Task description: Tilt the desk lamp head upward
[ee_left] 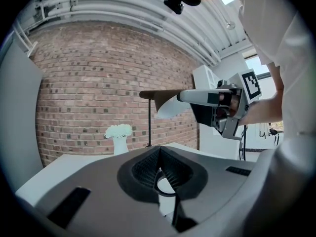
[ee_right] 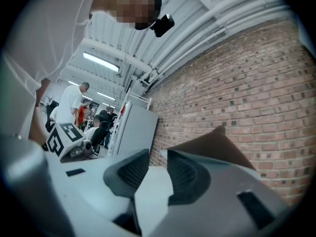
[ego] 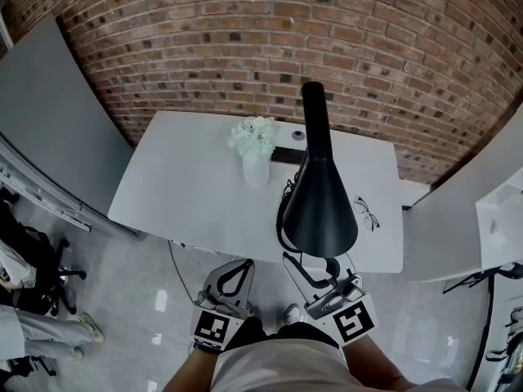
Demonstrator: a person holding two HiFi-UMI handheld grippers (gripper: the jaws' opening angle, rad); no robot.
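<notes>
The desk lamp's black cone-shaped head (ego: 317, 207) hangs over the white table (ego: 180, 186), its arm (ego: 315, 113) running back toward the brick wall. In the left gripper view the head (ee_left: 168, 106) hangs from a level arm on a thin stem (ee_left: 149, 125). My right gripper (ego: 315, 278) sits at the head's near rim with its jaws apart. The right gripper view shows only table in the gap of this gripper (ee_right: 158, 157), and the dark shade (ee_right: 217, 142) rises just beyond its right finger; contact cannot be told. My left gripper (ego: 235, 278) (ee_left: 159, 154) is shut and empty, off to the left of the lamp.
A white vase of white flowers (ego: 255, 149) stands mid-table beside a flat black object (ego: 286, 155). Spectacles (ego: 367, 212) lie right of the lamp. Grey partitions (ego: 49, 129) flank the table, with a brick wall (ego: 245, 47) behind. People (ee_right: 74, 107) stand far off.
</notes>
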